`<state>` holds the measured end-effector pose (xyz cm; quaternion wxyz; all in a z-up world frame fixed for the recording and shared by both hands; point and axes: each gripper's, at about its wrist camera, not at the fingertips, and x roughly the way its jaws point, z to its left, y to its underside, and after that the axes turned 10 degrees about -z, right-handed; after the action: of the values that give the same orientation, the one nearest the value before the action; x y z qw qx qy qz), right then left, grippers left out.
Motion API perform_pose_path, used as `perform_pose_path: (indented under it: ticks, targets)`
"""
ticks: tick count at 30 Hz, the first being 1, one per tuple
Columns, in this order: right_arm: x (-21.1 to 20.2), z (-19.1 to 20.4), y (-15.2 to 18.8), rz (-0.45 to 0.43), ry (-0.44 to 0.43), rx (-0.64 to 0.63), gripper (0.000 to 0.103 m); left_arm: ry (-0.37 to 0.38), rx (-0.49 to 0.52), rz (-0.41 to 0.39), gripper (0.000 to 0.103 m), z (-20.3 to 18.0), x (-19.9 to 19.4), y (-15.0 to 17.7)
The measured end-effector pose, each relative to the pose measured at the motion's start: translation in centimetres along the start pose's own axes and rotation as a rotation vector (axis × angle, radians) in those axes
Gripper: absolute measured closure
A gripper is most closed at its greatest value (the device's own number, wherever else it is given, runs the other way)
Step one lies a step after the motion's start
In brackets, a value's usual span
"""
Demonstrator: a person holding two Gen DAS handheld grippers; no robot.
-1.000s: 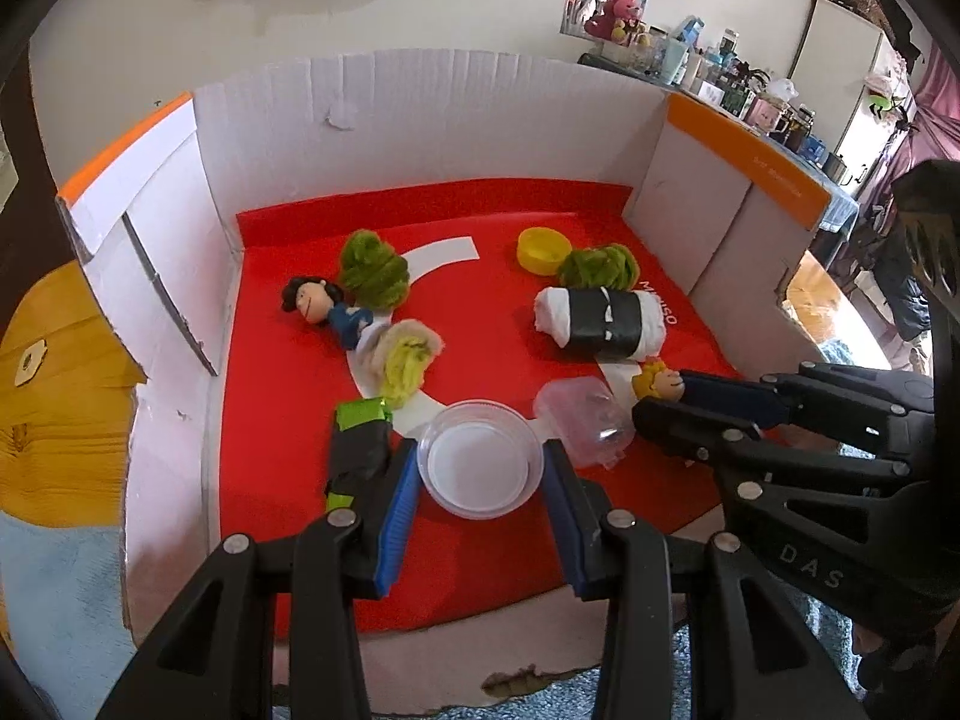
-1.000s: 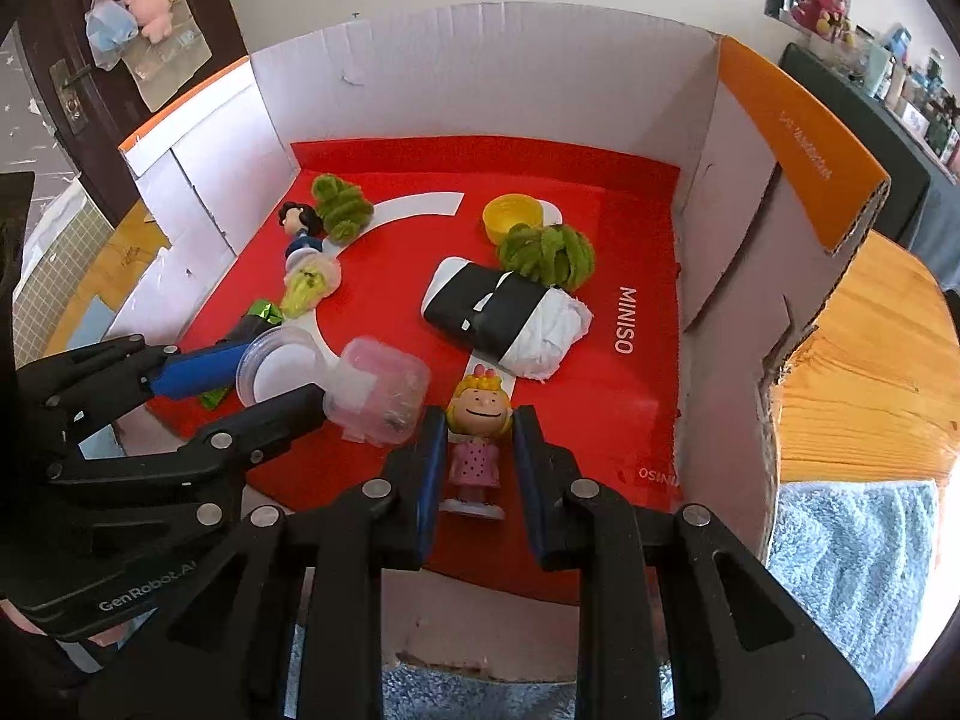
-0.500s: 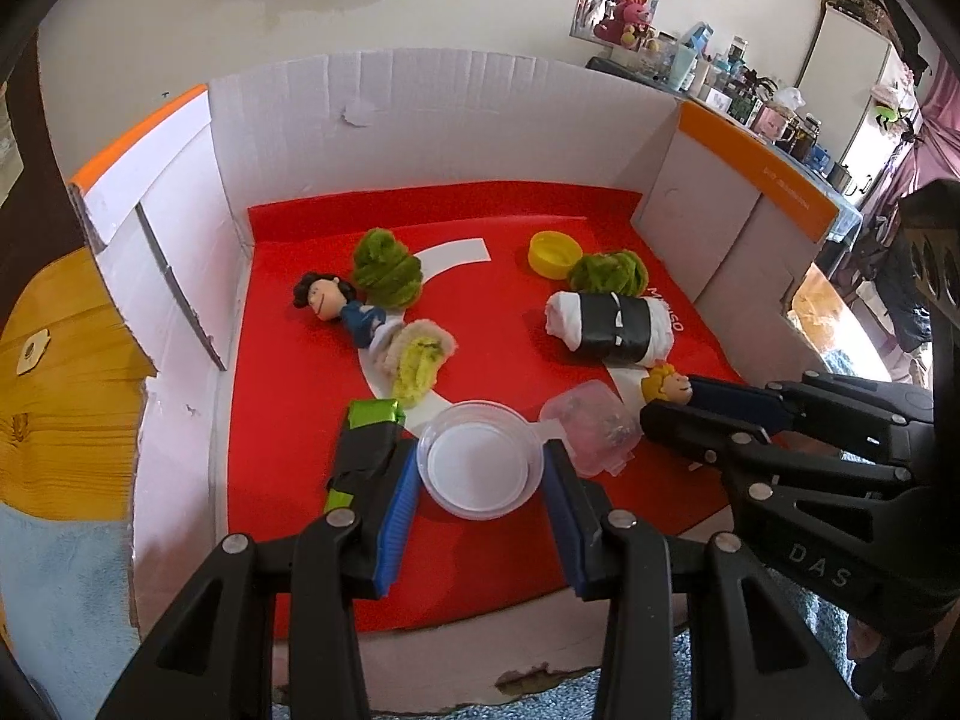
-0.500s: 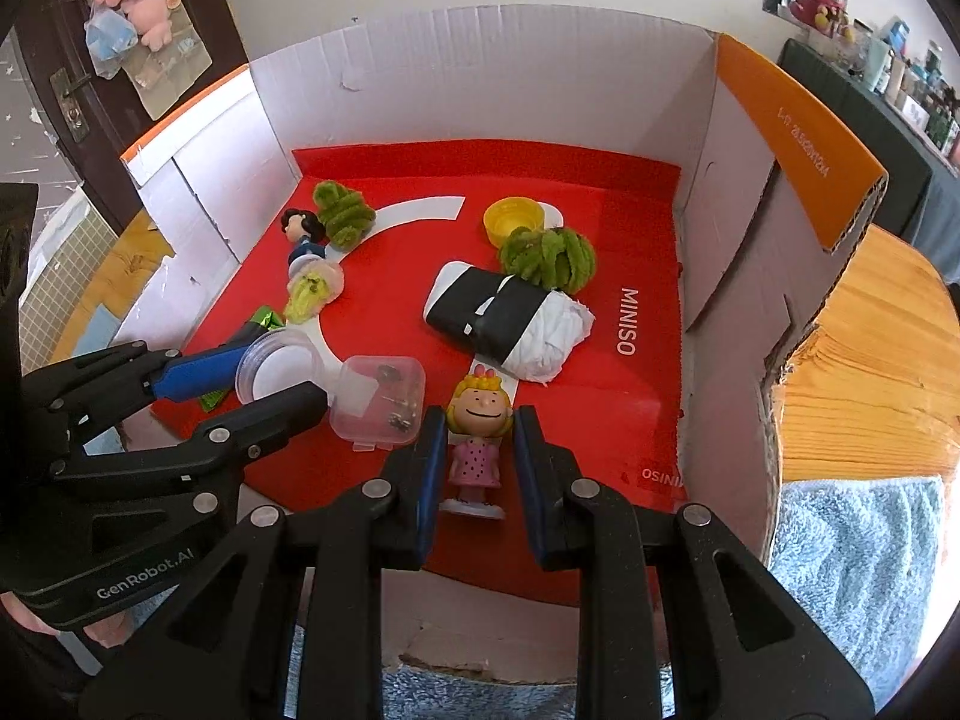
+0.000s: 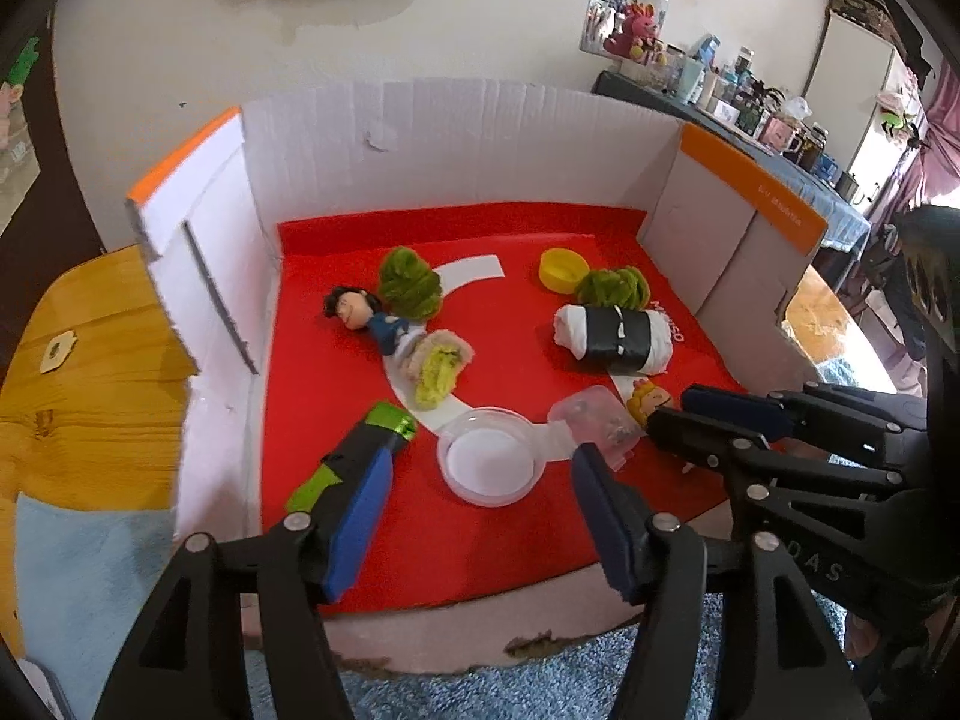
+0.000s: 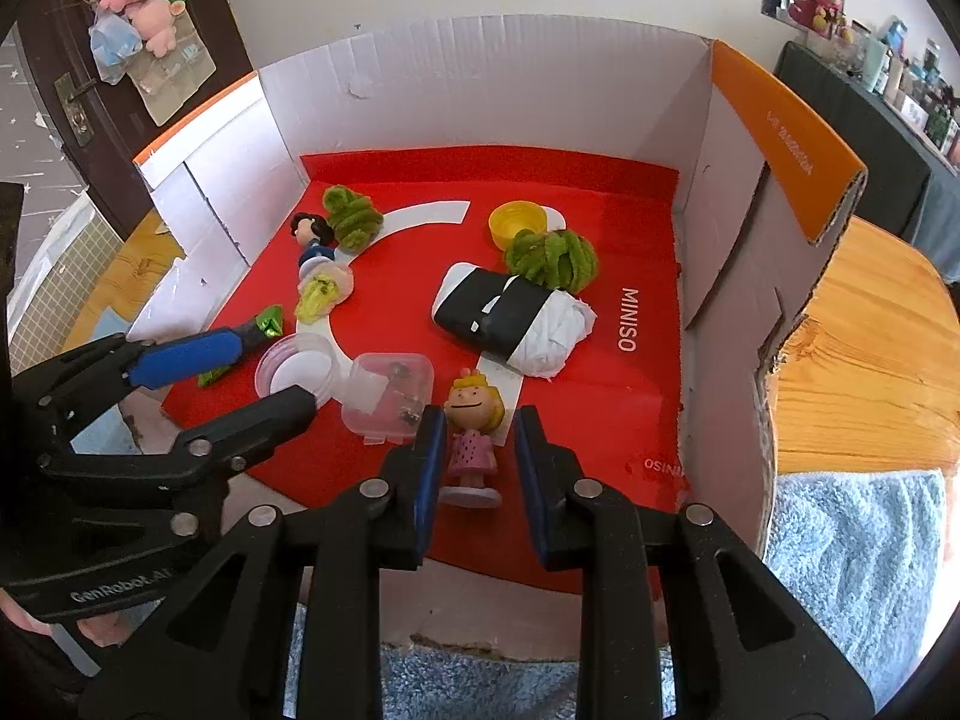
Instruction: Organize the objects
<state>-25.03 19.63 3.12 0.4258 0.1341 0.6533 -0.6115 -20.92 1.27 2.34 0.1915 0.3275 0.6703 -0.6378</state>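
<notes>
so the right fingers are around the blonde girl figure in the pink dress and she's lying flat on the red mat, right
Not quite. The right gripper does have its fingers around the blonde girl figure, but she stands upright on her base on the red mat, not lying flat. The right wrist view shows it.

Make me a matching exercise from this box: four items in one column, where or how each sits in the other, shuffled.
Items:
1. blonde figurine
2. dark-haired figurine
3. yellow cap
4. round clear dish

Place or state:
A. lying on its side
B. nearest the green-and-black tube
C. beyond the black-and-white bundle
D. standing upright

Pairs: 1-D, 2-A, 3-C, 4-B
</notes>
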Motion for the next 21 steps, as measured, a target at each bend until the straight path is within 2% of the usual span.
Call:
perform_pose_path:
  ticks: [4,6,8,14,16,17,18,21]
  targets:
    - [-0.2,0.1,0.0,-0.006,-0.001,-0.002,0.072,-0.018,-0.014,-0.021,0.038,0.6,-1.1,-0.2]
    - [-0.5,0.4,0.0,-0.010,-0.008,-0.005,0.061,-0.032,-0.017,-0.033,0.033,0.9,-1.7,-0.2]
    - [-0.7,0.7,0.0,-0.017,-0.014,-0.009,0.056,-0.045,-0.021,-0.044,0.031,1.1,-2.2,-0.2]
    - [-1.6,0.9,0.1,-0.039,-0.010,-0.002,0.056,-0.060,-0.030,-0.065,0.030,1.6,-3.6,0.0]
    - [-2.0,1.0,0.2,-0.050,-0.008,-0.001,0.050,-0.066,-0.032,-0.073,0.026,1.7,-4.0,0.2]
    - [-2.3,1.1,0.2,-0.055,-0.005,-0.003,0.041,-0.069,-0.034,-0.077,0.026,1.8,-4.2,0.2]
    - [-2.6,1.2,0.2,-0.061,-0.002,-0.006,0.037,-0.070,-0.035,-0.082,0.026,1.8,-4.5,0.3]
    - [-3.4,1.4,0.3,-0.079,0.005,-0.009,0.037,-0.074,-0.034,-0.093,0.026,1.8,-5.2,0.5]
